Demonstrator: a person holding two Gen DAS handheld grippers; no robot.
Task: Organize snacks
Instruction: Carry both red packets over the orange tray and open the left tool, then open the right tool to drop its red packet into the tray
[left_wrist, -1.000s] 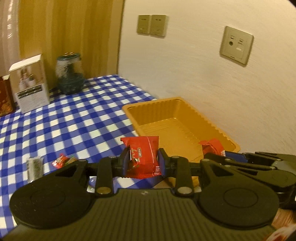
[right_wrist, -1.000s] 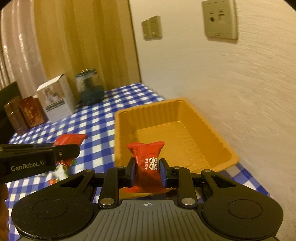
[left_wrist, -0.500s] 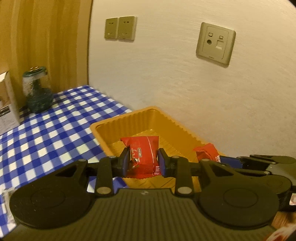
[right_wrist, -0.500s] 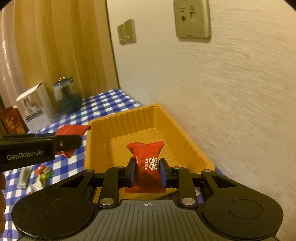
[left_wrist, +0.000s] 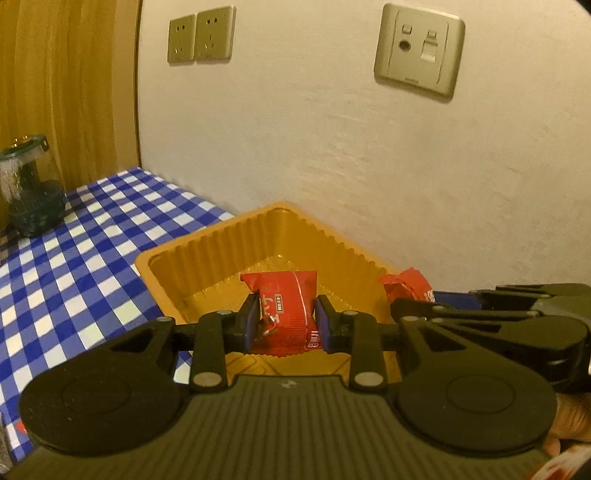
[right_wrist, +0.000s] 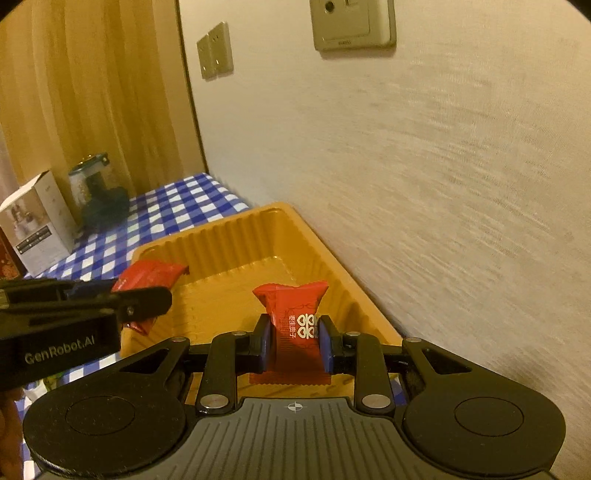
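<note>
Red snack packets (left_wrist: 286, 304) (right_wrist: 297, 325) sit clamped in the left hand-held gripper (left_wrist: 286, 325) and right hand-held gripper (right_wrist: 295, 347), one apiece, both above the orange tray (left_wrist: 207, 251) on the checked surface (left_wrist: 74, 266). This looks like the drop-off step; next, each should lower and let go inside the tray

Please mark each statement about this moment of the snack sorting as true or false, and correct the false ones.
1. The left gripper holds a red snack packet. True.
2. The right gripper is empty. False: it is shut on a second red packet.
3. The yellow tray is full of snacks. False: no snack lies on the part of its floor that shows; both packets are held above it.
4. The tray stands next to the wall. True.
5. A glass jar stands on the blue checked tablecloth. True.
6. The jar stands inside the tray. False: it is apart from it, farther back on the cloth.
</note>
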